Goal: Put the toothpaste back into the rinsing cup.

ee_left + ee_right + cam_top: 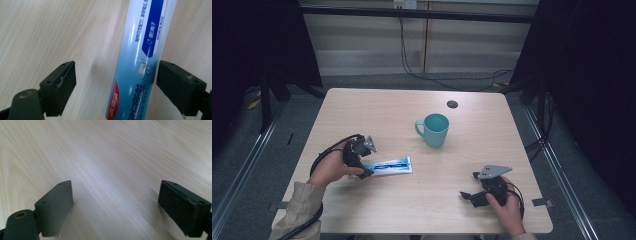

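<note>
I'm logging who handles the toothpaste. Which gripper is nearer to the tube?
Left. The left gripper has its open jaws either side of the toothpaste tube; the right gripper rests open, far off near the table's front right.

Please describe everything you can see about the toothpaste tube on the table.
The toothpaste tube is a glossy, plastic-looking tube, pale blue fading to white, with a dark blue panel, a red mark and printed Chinese text. It lies flat on the wooden table, in front of the teal mug and apart from it. The left gripper is open around one end; the tube sits close to one of the fingers, with a clear gap to the other.
</note>
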`<state>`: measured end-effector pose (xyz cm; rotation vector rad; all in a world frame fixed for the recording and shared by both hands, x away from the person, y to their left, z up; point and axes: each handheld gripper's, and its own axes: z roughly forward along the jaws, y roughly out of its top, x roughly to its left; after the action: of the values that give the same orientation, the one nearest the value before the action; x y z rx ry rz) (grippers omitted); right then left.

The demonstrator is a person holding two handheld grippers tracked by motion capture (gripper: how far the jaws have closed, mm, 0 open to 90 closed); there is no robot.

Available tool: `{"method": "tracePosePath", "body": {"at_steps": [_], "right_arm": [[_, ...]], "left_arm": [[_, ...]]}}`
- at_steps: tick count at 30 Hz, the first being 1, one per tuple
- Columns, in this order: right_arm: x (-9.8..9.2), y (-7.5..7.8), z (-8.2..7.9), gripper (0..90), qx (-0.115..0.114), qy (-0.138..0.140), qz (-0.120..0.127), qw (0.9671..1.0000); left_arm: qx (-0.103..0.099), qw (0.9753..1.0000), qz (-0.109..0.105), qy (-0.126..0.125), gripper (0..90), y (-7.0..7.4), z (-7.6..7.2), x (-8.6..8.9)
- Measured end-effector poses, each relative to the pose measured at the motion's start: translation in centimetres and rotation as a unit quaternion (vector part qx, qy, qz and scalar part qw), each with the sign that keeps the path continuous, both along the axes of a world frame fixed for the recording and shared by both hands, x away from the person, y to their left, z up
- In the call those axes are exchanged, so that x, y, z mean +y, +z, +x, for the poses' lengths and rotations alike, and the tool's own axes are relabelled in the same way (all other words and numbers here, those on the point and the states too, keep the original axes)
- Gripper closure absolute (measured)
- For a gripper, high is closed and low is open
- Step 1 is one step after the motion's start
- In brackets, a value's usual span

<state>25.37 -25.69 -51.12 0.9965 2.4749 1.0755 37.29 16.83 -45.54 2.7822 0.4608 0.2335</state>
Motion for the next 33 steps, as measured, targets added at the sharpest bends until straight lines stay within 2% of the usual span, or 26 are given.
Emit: {"method": "tracePosePath", "body": {"at_steps": [12,13,15,24,27,33], "right_arm": [[0.0,0.0,0.0,12.0,0.0,0.0,0.0,1.0],[0.0,0.0,0.0,12.0,0.0,0.0,0.0,1.0],[0.0,0.0,0.0,12.0,0.0,0.0,0.0,1.0],[0.0,0.0,0.0,12.0,0.0,0.0,0.0,1.0],[0.0,0.0,0.0,12.0,0.0,0.0,0.0,1.0],[0.0,0.0,0.0,12.0,0.0,0.0,0.0,1.0]], "left_arm": [[0.005,0.9999,0.008,-0.013,16.7,0.0,0.1,-1.5],[0.006,0.9997,0.013,-0.021,16.7,0.0,0.2,-1.6],[0.006,0.9998,0.009,-0.018,16.8,0.0,0.1,-1.9],[0.005,0.9993,0.016,-0.034,17.3,0.0,0.3,-3.2],[0.005,0.9994,0.012,-0.032,17.7,-0.1,0.3,-3.4],[0.007,0.999,0.017,-0.04,18.4,-0.1,0.4,-4.0]]}}
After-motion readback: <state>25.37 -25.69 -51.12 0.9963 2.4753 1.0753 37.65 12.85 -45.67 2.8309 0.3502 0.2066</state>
